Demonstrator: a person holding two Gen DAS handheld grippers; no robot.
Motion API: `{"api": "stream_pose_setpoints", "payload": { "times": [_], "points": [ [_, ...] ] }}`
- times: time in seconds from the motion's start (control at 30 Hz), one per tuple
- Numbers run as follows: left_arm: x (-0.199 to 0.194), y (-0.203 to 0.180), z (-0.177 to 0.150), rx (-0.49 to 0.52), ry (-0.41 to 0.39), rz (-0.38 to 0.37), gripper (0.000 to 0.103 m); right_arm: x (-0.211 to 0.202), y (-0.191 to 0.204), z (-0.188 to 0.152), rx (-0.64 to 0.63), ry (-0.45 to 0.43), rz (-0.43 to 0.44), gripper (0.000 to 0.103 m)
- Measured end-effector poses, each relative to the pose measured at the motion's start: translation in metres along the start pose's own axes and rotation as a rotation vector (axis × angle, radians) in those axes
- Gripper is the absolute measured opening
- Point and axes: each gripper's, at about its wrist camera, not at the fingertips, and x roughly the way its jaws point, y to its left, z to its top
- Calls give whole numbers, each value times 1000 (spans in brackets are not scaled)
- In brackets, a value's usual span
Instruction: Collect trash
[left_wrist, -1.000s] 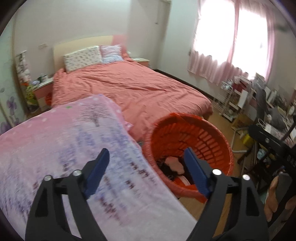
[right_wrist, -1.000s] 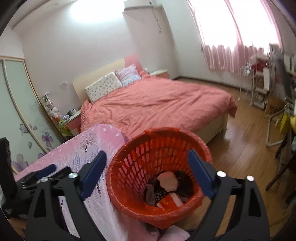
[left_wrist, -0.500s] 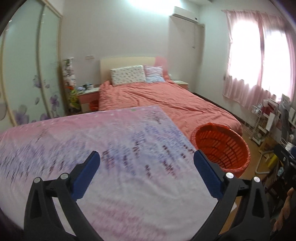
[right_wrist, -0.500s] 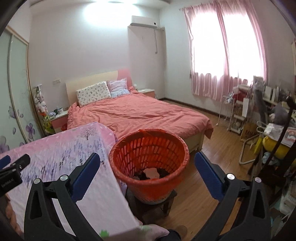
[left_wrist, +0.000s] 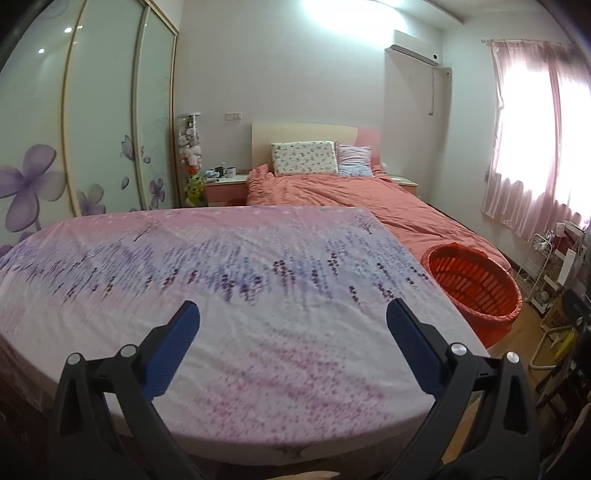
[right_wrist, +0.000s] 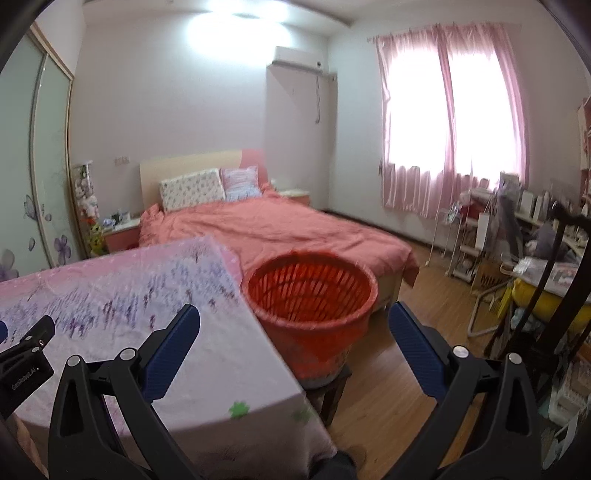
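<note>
An orange slatted basket (right_wrist: 310, 291) stands on a low dark stool beside the table, at the right in the left wrist view (left_wrist: 476, 284). Its contents are hidden from here. My left gripper (left_wrist: 291, 314) hangs open over the table's pink and lavender flowered cloth (left_wrist: 229, 273), with nothing between its blue fingers. My right gripper (right_wrist: 293, 317) is open too, held in front of the basket and over the table's right corner, empty. No loose trash shows on the cloth. The black body of the left gripper (right_wrist: 22, 354) shows at the left edge of the right wrist view.
A bed with a salmon cover (right_wrist: 280, 229) lies behind the table and basket. Sliding wardrobe doors (left_wrist: 74, 129) with purple flowers line the left wall. A nightstand (left_wrist: 225, 184) stands by the bed. Cluttered racks and a desk (right_wrist: 517, 240) fill the right side on the wooden floor (right_wrist: 406, 369).
Both grippers have pulled back from the basket, so its inside is no longer seen. The left view swung left across the table. The left jaws stand wider than a second ago.
</note>
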Motion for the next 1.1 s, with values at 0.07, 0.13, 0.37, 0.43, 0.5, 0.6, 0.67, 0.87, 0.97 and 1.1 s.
{"api": "stream_pose_setpoints", "payload": {
  "times": [0.07, 0.13, 0.37, 0.43, 0.5, 0.6, 0.67, 0.87, 0.97, 1.1],
  "points": [
    [-4, 2, -5, 4, 0, 7, 99, 4, 2, -3, -5, 40, 3, 101],
    [-5, 2, -7, 7, 7, 8, 99, 2, 4, -7, -5, 57, -2, 101],
    [-9, -1, -12, 18, 26, 34, 99, -2, 9, -16, -8, 89, -64, 101],
    [-9, -1, -12, 16, 30, 41, 99, -4, 12, -18, -10, 94, -83, 101],
    [-9, -1, -12, 15, 33, 42, 99, -2, 10, -19, -8, 100, -95, 101],
    [-9, -2, -11, 15, 39, 41, 99, -1, 10, -20, -9, 107, -113, 101],
    [-8, -4, -12, 15, 43, 39, 99, 0, 10, -20, -8, 110, -115, 101],
    [-6, -7, -12, 14, 53, 25, 99, 1, 11, -20, -10, 116, -105, 101],
    [-6, -9, -12, 15, 53, 19, 99, 1, 11, -21, -11, 118, -92, 101],
    [-8, -12, -10, 10, 47, 11, 99, -1, 11, -20, -9, 113, -82, 101]
  ]
}}
